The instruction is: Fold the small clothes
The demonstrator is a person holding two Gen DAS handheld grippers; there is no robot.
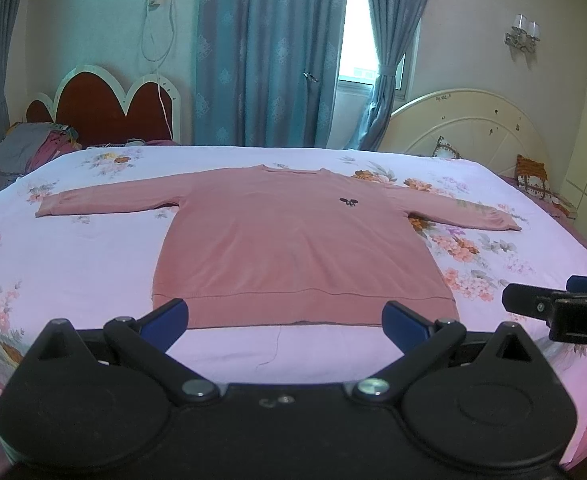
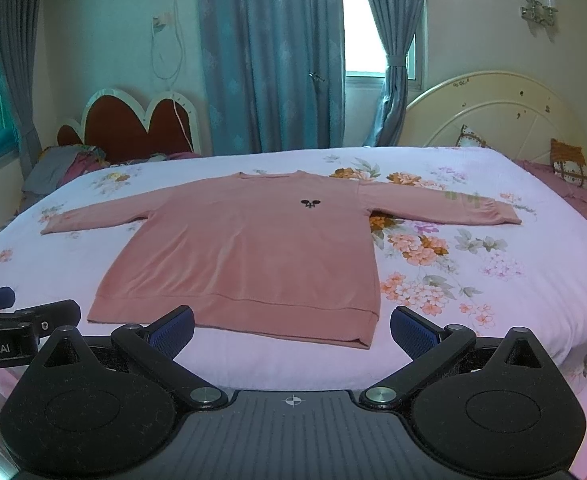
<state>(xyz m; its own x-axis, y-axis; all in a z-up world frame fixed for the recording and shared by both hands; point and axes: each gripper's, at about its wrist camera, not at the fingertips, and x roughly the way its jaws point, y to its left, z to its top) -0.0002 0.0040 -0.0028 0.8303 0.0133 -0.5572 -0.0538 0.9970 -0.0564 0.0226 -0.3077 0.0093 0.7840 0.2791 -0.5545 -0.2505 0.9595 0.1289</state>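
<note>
A pink long-sleeved sweater (image 1: 293, 240) lies flat and face up on the floral bedsheet (image 1: 73, 272), sleeves spread to both sides, hem nearest me. It also shows in the right wrist view (image 2: 253, 252). My left gripper (image 1: 285, 320) is open and empty, hovering just before the hem's middle. My right gripper (image 2: 291, 332) is open and empty, near the hem's right corner. Each gripper shows at the edge of the other's view: the right one (image 1: 565, 304) and the left one (image 2: 17, 316).
The bed runs wide, its near edge under the grippers. A red scalloped headboard (image 1: 113, 108) and piled clothes (image 1: 33, 152) are at far left. A cream headboard (image 1: 481, 128) with patterned cushions (image 1: 531, 176) is at far right. Blue curtains (image 1: 269, 52) hang behind.
</note>
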